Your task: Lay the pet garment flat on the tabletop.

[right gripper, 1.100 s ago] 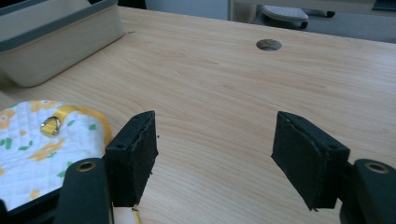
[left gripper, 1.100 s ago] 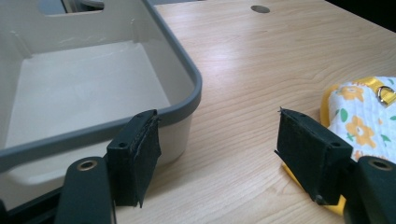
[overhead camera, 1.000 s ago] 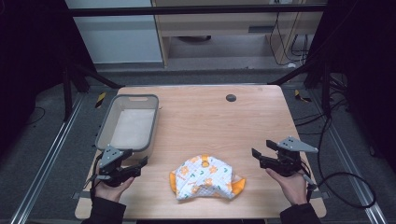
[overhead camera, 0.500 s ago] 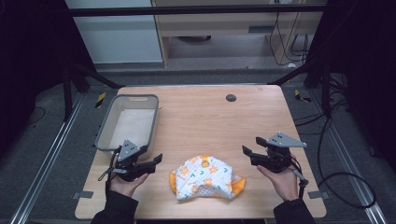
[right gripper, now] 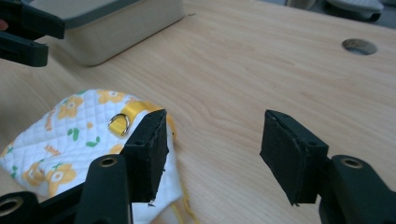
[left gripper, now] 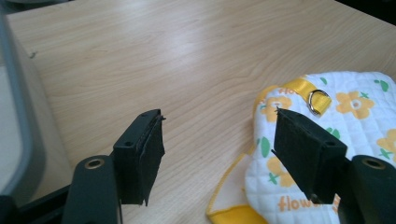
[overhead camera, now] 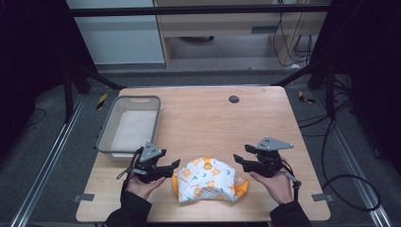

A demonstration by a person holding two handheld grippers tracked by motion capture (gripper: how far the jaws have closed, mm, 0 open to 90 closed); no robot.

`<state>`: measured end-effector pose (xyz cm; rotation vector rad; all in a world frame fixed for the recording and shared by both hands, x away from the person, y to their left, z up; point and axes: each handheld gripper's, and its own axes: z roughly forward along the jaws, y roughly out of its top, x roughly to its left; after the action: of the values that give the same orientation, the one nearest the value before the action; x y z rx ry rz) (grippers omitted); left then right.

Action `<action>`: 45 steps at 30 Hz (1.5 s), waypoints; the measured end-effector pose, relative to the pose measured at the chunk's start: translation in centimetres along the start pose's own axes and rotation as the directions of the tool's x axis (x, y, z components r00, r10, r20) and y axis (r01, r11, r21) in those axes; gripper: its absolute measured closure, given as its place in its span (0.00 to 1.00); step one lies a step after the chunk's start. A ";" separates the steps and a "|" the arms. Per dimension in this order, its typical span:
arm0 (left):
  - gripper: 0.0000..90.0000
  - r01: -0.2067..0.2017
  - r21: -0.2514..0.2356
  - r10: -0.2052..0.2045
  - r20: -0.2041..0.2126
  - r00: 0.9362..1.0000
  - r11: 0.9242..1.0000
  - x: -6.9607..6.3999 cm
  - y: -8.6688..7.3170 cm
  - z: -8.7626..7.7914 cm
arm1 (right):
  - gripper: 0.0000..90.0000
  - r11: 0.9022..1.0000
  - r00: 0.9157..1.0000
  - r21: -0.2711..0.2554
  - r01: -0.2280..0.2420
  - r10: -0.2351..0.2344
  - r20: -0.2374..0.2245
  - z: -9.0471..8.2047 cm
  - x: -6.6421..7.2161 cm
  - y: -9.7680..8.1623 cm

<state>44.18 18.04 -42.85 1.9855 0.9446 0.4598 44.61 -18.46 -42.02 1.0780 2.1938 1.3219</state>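
A white quilted cloth [overhead camera: 208, 179] with yellow flowers and orange trim lies crumpled near the table's front edge. A metal D-ring [left gripper: 318, 100] on a yellow loop sits on its upper side. My left gripper [overhead camera: 172, 166] is open just left of the cloth, and its right jaw hangs over the cloth's edge [left gripper: 355, 116]. To the right of the cloth [right gripper: 70, 130], my right gripper [overhead camera: 239, 160] is open. Its jaws have just been closing, with bare wood between them, and its left jaw is by the D-ring [right gripper: 120, 123].
A grey plastic bin [overhead camera: 106, 137] stands at the table's left, just behind my left hand; its wall [right gripper: 116, 28] shows beyond the cloth. A round hole [overhead camera: 233, 99] sits in the far tabletop. Bare wood [overhead camera: 265, 123] stretches behind the cloth.
Both hands have moved inward toward the cloth, the left from beside the bin's front corner, the right from near the right edge. The cloth has not moved.
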 end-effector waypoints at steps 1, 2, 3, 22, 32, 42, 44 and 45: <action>0.36 0.000 0.000 0.000 0.000 1.000 1.000 0.0 0.0 0.0 | 0.45 1.000 1.000 0.000 0.000 0.000 0.000 0.0 0.0 0.0; 0.36 -0.009 0.014 0.009 0.010 1.000 1.000 -0.3 -0.1 0.4 | 0.46 1.000 1.000 0.019 -0.003 0.003 -0.018 0.5 0.3 -0.3; 0.37 -0.009 0.014 0.009 0.010 1.000 1.000 -0.3 -0.1 0.4 | 0.46 1.000 1.000 0.024 0.002 -0.002 -0.026 0.7 0.5 -0.5; 0.58 -0.036 0.160 0.020 0.099 0.995 0.986 -1.8 -1.9 3.4 | 0.58 0.985 0.992 0.168 0.043 -0.022 -0.122 3.7 2.1 -2.8; 0.89 -0.011 0.206 -0.019 0.142 0.990 0.979 -2.3 -2.3 4.0 | 0.87 0.979 0.988 0.197 0.061 -0.031 -0.152 4.0 2.4 -3.0; 0.94 -0.029 0.066 0.017 0.168 0.986 0.997 -2.7 -0.3 0.9 | 0.90 0.992 0.987 0.108 0.060 -0.043 -0.155 2.0 2.8 -1.6; 0.94 -0.040 0.043 0.032 0.167 0.985 0.998 -3.0 0.2 0.2 | 0.90 0.996 0.987 0.055 0.068 -0.059 -0.151 1.0 3.1 -0.8; 0.94 -0.049 0.027 0.044 0.164 0.985 0.998 -3.2 0.6 -0.1 | 0.90 0.996 0.987 0.055 0.068 -0.059 -0.151 1.0 3.1 -0.8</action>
<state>42.30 15.51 -42.21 2.0430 0.8085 0.3042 42.91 -15.75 -42.94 0.9485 2.3696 1.3572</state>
